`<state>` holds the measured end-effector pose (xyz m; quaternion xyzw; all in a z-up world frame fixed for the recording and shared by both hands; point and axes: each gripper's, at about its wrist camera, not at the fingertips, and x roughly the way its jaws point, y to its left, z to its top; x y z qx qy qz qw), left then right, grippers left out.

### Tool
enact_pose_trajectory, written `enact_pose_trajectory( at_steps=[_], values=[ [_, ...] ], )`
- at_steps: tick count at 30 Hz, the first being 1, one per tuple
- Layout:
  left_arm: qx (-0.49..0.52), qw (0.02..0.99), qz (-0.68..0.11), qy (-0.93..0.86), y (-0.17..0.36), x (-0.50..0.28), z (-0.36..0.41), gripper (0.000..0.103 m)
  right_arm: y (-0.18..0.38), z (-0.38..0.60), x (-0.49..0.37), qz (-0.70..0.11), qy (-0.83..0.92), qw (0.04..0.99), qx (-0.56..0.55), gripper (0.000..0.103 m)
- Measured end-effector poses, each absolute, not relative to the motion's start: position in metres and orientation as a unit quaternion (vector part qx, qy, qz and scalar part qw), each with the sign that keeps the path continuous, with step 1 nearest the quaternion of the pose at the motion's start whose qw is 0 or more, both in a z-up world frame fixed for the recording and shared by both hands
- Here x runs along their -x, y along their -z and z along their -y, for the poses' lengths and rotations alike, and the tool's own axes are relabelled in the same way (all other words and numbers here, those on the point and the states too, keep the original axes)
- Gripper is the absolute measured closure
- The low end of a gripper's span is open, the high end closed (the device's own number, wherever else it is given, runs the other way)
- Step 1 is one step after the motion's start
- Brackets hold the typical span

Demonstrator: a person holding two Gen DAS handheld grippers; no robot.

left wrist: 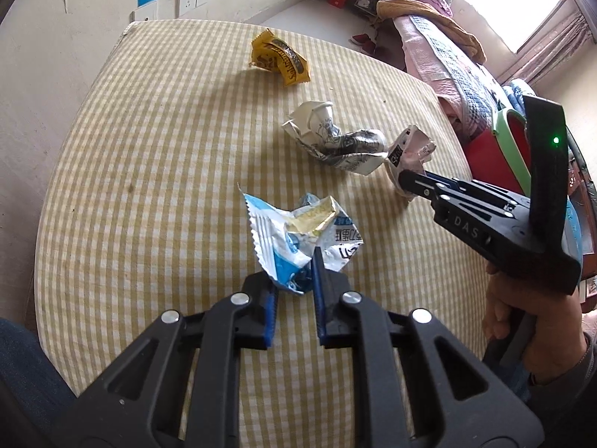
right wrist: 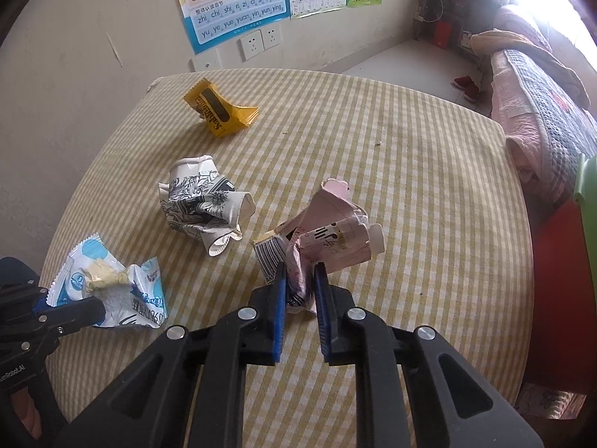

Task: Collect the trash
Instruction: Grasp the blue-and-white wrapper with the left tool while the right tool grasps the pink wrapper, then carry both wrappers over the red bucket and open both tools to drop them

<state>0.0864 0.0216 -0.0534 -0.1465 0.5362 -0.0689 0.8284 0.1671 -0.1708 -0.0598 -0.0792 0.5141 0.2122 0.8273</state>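
Trash lies on a yellow-checked table (left wrist: 149,171). My left gripper (left wrist: 294,280) is shut on the near edge of a crumpled blue-and-white wrapper (left wrist: 283,239), which also shows in the right wrist view (right wrist: 108,283). My right gripper (right wrist: 300,280) is shut on a crushed pink carton (right wrist: 328,235); in the left wrist view that carton (left wrist: 410,149) sticks out past the right gripper (left wrist: 405,181). A crumpled white paper cup with black print (left wrist: 332,138) (right wrist: 201,201) lies between them. A yellow snack wrapper (left wrist: 280,58) (right wrist: 220,112) lies farther back.
A wall with sockets (right wrist: 257,43) and posters (right wrist: 231,0) stands behind the table. A bed with pink bedding (right wrist: 537,104) runs along the right. A red and green object (left wrist: 500,149) stands by the table's right edge.
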Motion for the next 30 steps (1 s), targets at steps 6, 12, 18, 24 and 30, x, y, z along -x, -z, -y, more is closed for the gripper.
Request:
enact_pose_trajectory(
  at_steps=[6,12,18,24,30],
  values=[
    [0.143,0.83,-0.535,0.068,0.051,-0.083,-0.019,0.088,0.052,0.177,-0.162,-0.51,-0.209,0.831,0.075,0.093],
    [0.136,0.834,-0.53,0.07,0.045,-0.078,-0.013,0.088,0.042,0.183,-0.153,-0.507,-0.204,0.835,0.07,0.093],
    [0.135,0.842,-0.518,0.068,0.035,-0.071,-0.013,0.088,0.026,0.184,-0.142,-0.495,-0.203,0.842,0.071,0.093],
    [0.139,0.848,-0.508,0.066,0.027,-0.06,-0.013,0.088,0.006,0.181,-0.117,-0.477,-0.202,0.851,0.088,0.093],
    [0.138,0.853,-0.498,0.066,0.017,-0.048,-0.012,0.088,-0.015,0.18,-0.089,-0.457,-0.201,0.861,0.092,0.093]
  ],
)
